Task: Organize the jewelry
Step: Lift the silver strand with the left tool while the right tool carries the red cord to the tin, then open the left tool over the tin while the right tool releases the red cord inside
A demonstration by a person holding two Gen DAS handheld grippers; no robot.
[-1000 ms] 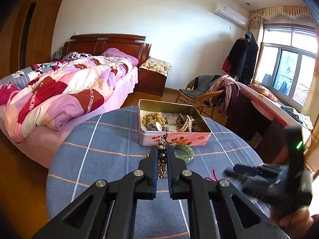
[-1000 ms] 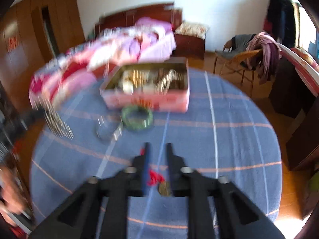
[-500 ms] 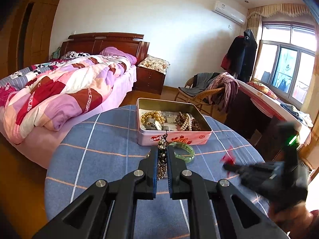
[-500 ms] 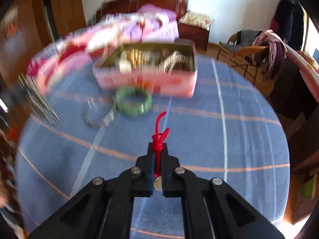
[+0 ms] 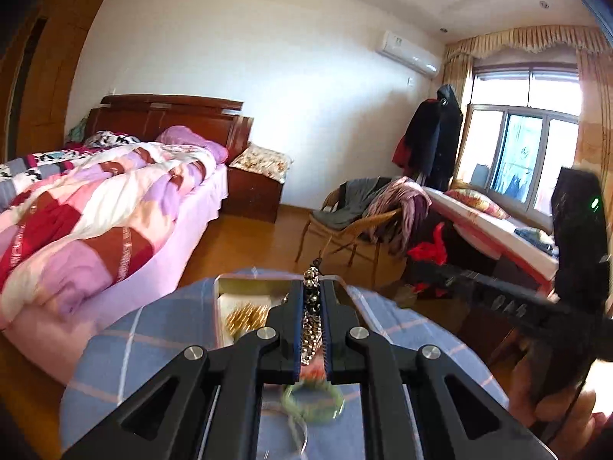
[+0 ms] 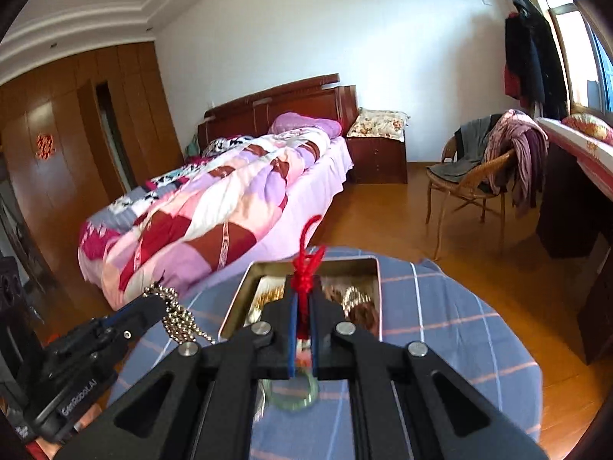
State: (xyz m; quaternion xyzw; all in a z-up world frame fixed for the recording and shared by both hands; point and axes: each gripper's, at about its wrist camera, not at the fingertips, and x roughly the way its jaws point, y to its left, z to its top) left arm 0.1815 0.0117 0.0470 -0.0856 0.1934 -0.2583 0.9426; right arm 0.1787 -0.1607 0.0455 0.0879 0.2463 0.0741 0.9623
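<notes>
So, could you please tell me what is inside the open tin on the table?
The tin holds gold-coloured beads on its left side and darker brownish beaded strands on its right. The middle and near part is hidden behind the shut jaws and the red knotted cord they hold.

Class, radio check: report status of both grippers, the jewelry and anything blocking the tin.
Left gripper shut on beaded chain. Right gripper shut on red knotted cord. Both held above open tin; green bangle on tablecloth. Nothing blocking.
</notes>
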